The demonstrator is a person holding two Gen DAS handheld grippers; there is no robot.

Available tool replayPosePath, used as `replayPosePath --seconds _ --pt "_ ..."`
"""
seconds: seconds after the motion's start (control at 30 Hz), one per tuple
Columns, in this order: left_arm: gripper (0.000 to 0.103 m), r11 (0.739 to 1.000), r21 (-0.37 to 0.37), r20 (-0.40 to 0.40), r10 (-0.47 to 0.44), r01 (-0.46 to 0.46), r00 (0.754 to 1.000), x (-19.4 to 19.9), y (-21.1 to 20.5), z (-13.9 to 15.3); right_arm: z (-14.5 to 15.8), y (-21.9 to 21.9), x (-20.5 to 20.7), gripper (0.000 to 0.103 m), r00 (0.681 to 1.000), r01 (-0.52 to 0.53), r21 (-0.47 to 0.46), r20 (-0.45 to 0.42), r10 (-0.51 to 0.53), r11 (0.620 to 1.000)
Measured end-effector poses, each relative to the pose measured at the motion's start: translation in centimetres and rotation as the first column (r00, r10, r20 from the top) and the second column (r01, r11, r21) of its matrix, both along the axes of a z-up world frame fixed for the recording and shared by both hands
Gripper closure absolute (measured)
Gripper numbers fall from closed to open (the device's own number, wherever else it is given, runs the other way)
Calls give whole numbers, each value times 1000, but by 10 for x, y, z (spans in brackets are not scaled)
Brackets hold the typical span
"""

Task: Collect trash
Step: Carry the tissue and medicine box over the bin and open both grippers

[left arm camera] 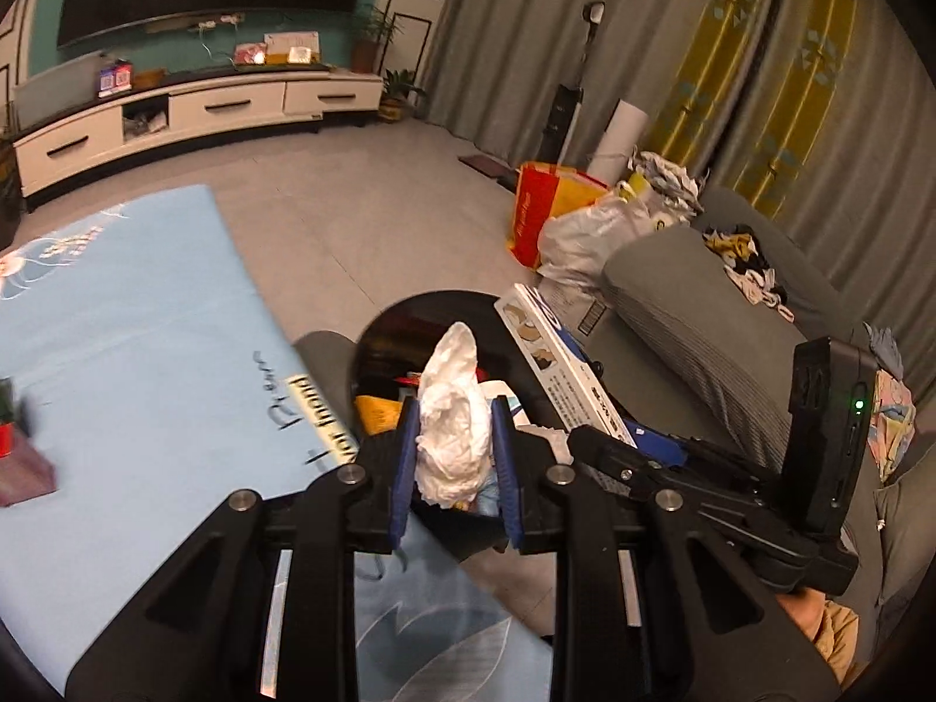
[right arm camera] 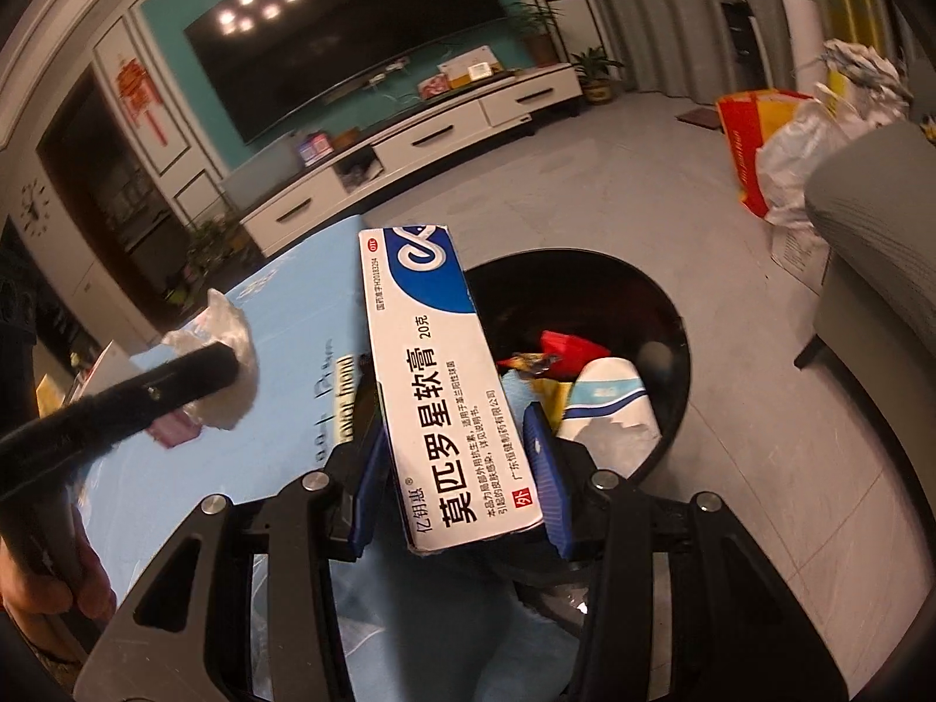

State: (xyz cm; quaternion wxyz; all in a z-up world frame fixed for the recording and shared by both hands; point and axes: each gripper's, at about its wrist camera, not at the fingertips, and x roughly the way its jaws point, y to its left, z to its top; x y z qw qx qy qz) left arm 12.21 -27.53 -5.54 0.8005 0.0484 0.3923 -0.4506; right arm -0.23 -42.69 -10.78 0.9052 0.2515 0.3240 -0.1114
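Curtains (left arm camera: 643, 29) in grey hung across the far side of the room, past a grey sofa (left arm camera: 702, 304) and a long white TV cabinet (right arm camera: 421, 146) under a dark screen. Nearer stood a table with a pale blue cover (left arm camera: 146, 316), its edge just beside a round black trash bin (right arm camera: 673, 316) on the tiled floor. The bin already held wrappers and scraps of paper. The right gripper (right arm camera: 462, 468) was clamped on a white and blue ointment box (right arm camera: 433, 386), its blue pads pressed to the box's two long sides, and the box stood out over the bin's near rim. The left gripper (left arm camera: 453, 456) was closed on a crumpled white tissue (left arm camera: 453, 421), squeezed between its blue pads, and hung above the bin's opening at the table's edge.
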Motion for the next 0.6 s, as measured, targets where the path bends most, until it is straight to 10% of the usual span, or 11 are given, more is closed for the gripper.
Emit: replayPosePath --seconds 0.2,0.6 --pt "73 999 32 -6 -29 29 1000 6 -31 -18 -9 -12 10 57 999 36 2 -17 -36 999" --pt "12 996 80 48 27 -31 998 11 -34 -20 -20 -27 5 37 993 106 25 -46 -105 994"
